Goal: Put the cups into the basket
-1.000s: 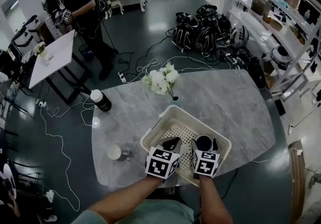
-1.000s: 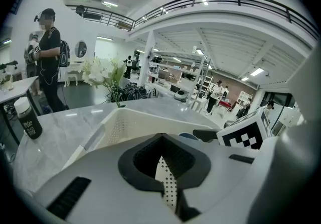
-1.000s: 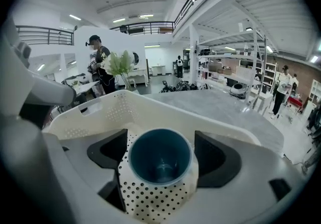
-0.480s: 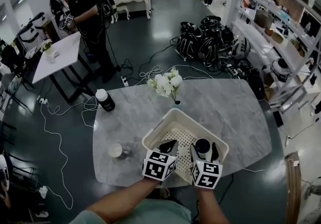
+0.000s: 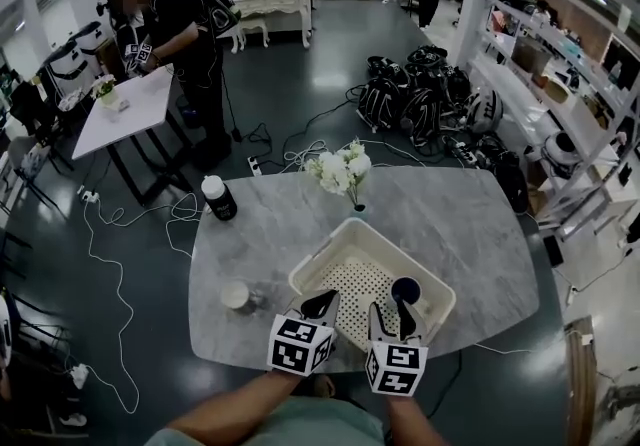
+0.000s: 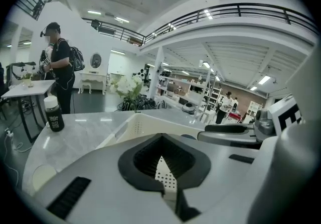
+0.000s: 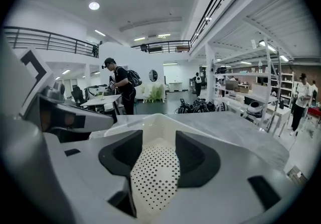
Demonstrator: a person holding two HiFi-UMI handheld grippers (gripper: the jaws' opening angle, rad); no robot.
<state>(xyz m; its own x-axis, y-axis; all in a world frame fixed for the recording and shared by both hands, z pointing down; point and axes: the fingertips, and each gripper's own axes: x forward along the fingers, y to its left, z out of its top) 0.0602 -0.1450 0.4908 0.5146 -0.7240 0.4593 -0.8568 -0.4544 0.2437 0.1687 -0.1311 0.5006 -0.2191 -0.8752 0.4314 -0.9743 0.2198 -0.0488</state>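
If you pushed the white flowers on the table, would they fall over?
Probably tippy: the flowers make a wide bunch above a very small dark vase. It is likely light too, so a nudge might slide it or topple it.

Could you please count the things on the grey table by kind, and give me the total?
Cups: 2 (dark cup, pale cup)
Basket: 1
Bottle: 1
Flower bunch: 1
Total: 5
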